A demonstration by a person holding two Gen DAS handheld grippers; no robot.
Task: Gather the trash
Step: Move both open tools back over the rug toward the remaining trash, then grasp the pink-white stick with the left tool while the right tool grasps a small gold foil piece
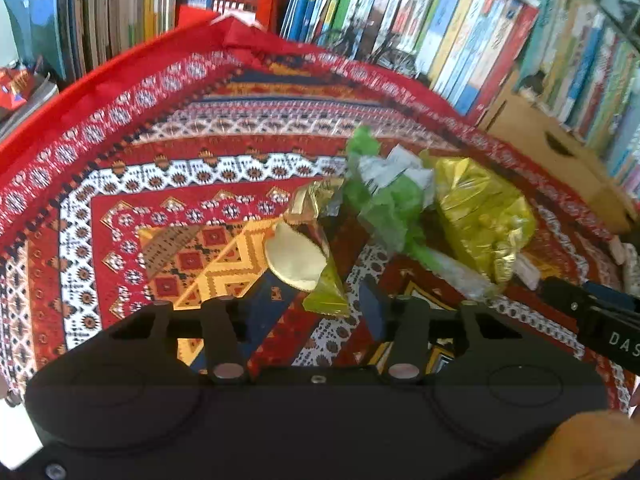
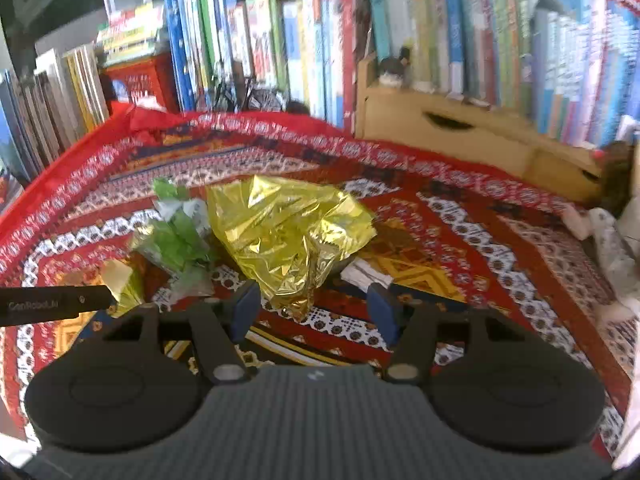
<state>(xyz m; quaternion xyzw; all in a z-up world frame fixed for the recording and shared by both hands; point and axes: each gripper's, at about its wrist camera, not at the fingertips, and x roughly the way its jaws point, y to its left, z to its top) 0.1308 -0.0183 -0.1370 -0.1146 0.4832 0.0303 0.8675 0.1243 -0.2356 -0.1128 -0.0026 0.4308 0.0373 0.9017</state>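
Glossy crinkled gold foil wrapper (image 2: 292, 236), woven patterned cloth (image 2: 460, 216), matt cardboard box (image 2: 452, 136)

Both wrist views low, close over patterned cloth (image 1: 168, 184), facing bookshelf (image 2: 280, 40); shared: gold foil wrapper (image 2: 288, 236)

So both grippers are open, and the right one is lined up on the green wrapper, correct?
Not quite. Both grippers are open, but the right gripper is lined up on the gold foil wrapper, as the right wrist view shows. The green wrapper lies to its left.
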